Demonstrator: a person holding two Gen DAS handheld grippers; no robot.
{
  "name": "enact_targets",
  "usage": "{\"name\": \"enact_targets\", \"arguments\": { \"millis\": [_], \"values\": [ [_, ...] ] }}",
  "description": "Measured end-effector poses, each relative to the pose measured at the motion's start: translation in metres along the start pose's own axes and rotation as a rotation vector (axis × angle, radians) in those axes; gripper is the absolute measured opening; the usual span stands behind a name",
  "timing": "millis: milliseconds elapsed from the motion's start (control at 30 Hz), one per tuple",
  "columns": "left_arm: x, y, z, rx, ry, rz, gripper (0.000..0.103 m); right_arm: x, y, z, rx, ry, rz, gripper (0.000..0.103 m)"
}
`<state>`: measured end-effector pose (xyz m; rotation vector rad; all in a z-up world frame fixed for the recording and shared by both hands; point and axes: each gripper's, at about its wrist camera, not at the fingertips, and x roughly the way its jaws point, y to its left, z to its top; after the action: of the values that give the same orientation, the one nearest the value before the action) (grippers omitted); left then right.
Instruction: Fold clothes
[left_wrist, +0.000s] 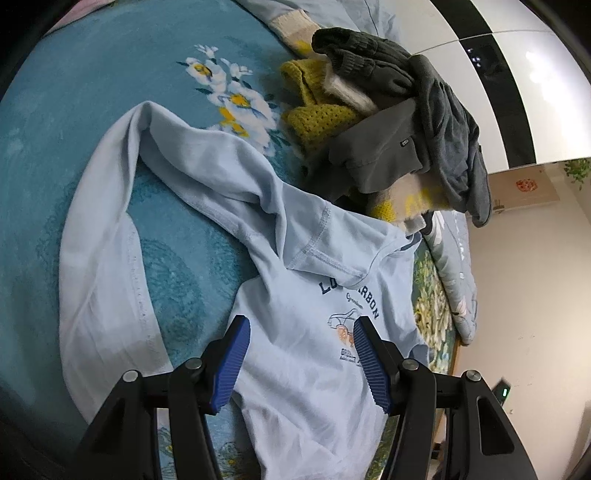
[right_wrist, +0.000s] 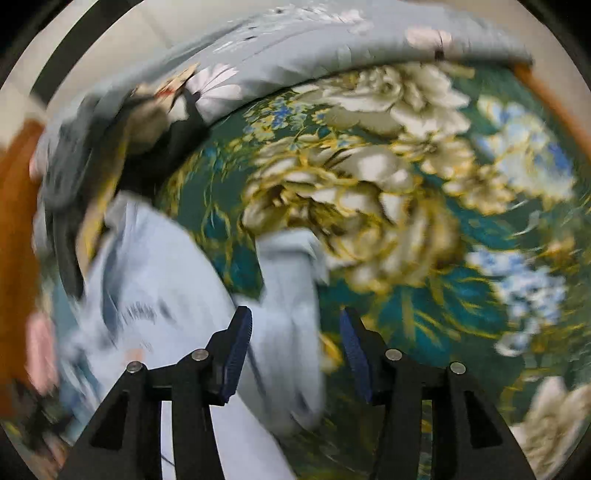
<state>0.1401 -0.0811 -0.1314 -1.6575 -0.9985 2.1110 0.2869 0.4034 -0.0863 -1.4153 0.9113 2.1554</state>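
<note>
Left tool (left_wrist: 301, 363) agape — pale blue shirt (left_wrist: 295, 295) spread just beneath.

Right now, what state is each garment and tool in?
Light blue T-shirt: spread out on the bed, unfolded, one sleeve stretched out, print up.
Left tool: open, over the shirt, holding nothing.
Right tool: open, over the shirt's edge; view blurred.
Clothes pile: heaped, unfolded.
</note>
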Motion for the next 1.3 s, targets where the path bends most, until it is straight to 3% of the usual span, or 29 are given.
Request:
{"name": "enact_targets", "arguments": {
  "millis": [33,233,267,300,333,467,633,700,900,1067,1167,1233,1300],
  "values": [
    [0.0,0.0,0.0,0.003,-0.001,0.008,0.062,0.007,0.003,0.003,0.026,0.013,0.014,0.051],
    [0.001,0.007,0.002,-0.027,-0.01,0.033,0.062,0.063,0.015,0.018,0.012,0.107,-0.117,0.048],
    [0.002,0.007,0.002,-0.031,-0.01,0.038,0.062,0.064,0.014,0.019,0.012,0.104,-0.132,0.038],
    [0.003,0.008,0.002,-0.034,-0.008,0.042,0.062,0.063,0.013,0.024,0.004,0.095,-0.157,0.008],
    [0.005,0.008,0.002,-0.034,-0.005,0.047,0.062,0.06,0.011,0.029,-0.001,0.086,-0.169,0.005],
    [0.009,0.005,0.003,-0.014,-0.004,0.072,0.062,0.026,-0.006,0.064,0.005,-0.047,-0.197,0.005],
    [0.01,0.006,0.004,-0.009,-0.016,0.081,0.062,-0.049,-0.04,0.133,0.109,-0.359,-0.252,0.005],
    [0.013,0.008,0.005,-0.02,-0.014,0.086,0.062,-0.07,-0.048,0.153,0.124,-0.438,-0.265,0.005],
    [0.019,0.012,0.006,-0.028,-0.003,0.105,0.062,-0.042,-0.058,0.172,0.09,-0.368,-0.331,0.006],
    [0.018,0.019,0.005,-0.044,-0.009,0.101,0.062,-0.021,-0.079,0.144,0.095,-0.28,-0.383,0.007],
    [0.014,0.023,0.007,-0.069,-0.022,0.083,0.062,-0.026,-0.1,0.132,0.154,-0.271,-0.419,0.024],
    [0.011,0.026,0.01,-0.085,-0.036,0.07,0.062,-0.041,-0.115,0.126,0.204,-0.312,-0.445,0.049],
    [0.003,0.03,0.013,-0.106,-0.07,0.057,0.062,-0.062,-0.122,0.12,0.241,-0.353,-0.488,0.049]
  ]
}}
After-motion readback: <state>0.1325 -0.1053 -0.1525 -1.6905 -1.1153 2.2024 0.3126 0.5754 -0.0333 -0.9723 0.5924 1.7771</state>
